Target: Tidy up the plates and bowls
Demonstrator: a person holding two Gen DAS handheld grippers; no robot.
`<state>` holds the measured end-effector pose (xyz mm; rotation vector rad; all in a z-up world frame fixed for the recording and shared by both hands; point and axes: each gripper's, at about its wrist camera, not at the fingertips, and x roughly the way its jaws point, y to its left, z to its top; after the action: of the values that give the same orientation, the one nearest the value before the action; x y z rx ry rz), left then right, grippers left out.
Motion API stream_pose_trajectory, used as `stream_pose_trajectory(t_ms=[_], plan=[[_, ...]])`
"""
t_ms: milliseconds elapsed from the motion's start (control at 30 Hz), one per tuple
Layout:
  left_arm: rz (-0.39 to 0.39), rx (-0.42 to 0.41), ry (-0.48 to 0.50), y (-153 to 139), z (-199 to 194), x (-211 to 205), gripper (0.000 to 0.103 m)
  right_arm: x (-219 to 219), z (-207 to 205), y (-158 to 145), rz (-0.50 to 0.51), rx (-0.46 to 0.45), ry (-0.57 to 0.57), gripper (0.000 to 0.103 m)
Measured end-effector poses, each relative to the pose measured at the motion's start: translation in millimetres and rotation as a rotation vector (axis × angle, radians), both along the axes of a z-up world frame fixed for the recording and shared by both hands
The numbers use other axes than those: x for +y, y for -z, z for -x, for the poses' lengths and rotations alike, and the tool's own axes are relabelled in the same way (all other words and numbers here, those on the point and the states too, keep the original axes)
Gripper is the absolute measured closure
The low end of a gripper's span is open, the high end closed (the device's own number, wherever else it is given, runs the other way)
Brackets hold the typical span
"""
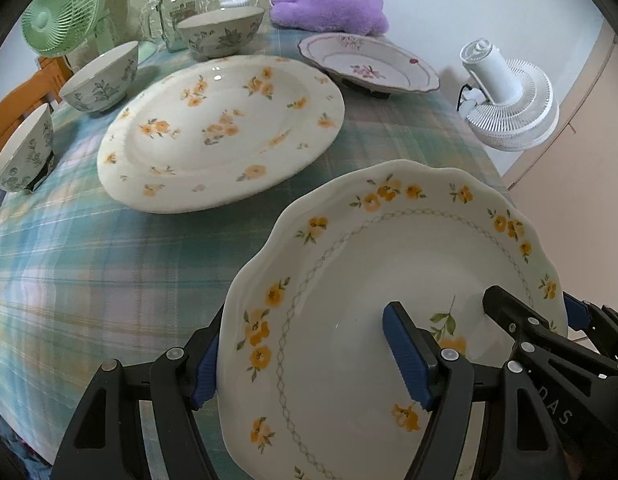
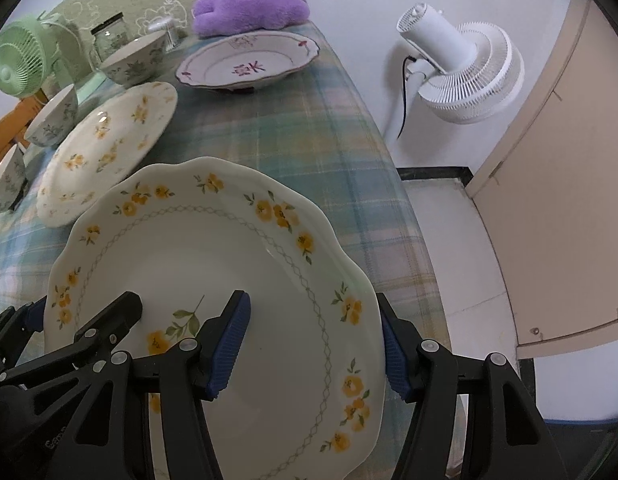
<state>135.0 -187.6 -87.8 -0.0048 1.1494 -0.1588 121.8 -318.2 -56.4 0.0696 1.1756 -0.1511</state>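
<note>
Both tools on one dish: the left tool (image 1: 309, 364) pinches the left rim of the scalloped white plate with yellow flowers (image 1: 349, 280), and the right tool (image 2: 315, 350) pinches its right rim (image 2: 229, 264). The plate sits tilted above the plaid-clothed table (image 1: 89, 260), near the big round cream floral plate (image 1: 221, 132). Three grey-leaf bowls (image 1: 101, 80) line the far left.

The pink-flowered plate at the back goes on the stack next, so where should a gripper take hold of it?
Grip the pink-flowered plate by its raised scalloped rim, from the near side: a dark stand holds it off the tablecloth, leaving room for a finger beneath.
</note>
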Motion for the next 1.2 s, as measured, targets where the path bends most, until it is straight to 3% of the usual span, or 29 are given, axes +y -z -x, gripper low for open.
stream_pose_trajectory(t_ms=[533, 667, 733, 900, 1200], plan=[[-0.068, -0.001, -0.004, 1, -9, -5, 0.028, -6, -13, 8, -0.001, 0.021, 0.017, 0.039], [-0.044, -0.011, -0.010, -10, -9, 8, 0.027, 3, -6, -15, 0.037, -0.052, 0.007, 0.022], [-0.029, -0.025, -0.009, -17, -8, 15, 0.023, 6, -2, -26, 0.027, -0.085, 0.013, 0.019], [-0.012, -0.064, -0.019, -38, -3, 37, 0.015, 20, 4, -51, 0.002, -0.141, 0.014, 0.018], [-0.011, -0.154, -0.024, -76, 6, 85, 0.014, 72, 18, -87, 0.029, -0.235, 0.009, 0.018]])
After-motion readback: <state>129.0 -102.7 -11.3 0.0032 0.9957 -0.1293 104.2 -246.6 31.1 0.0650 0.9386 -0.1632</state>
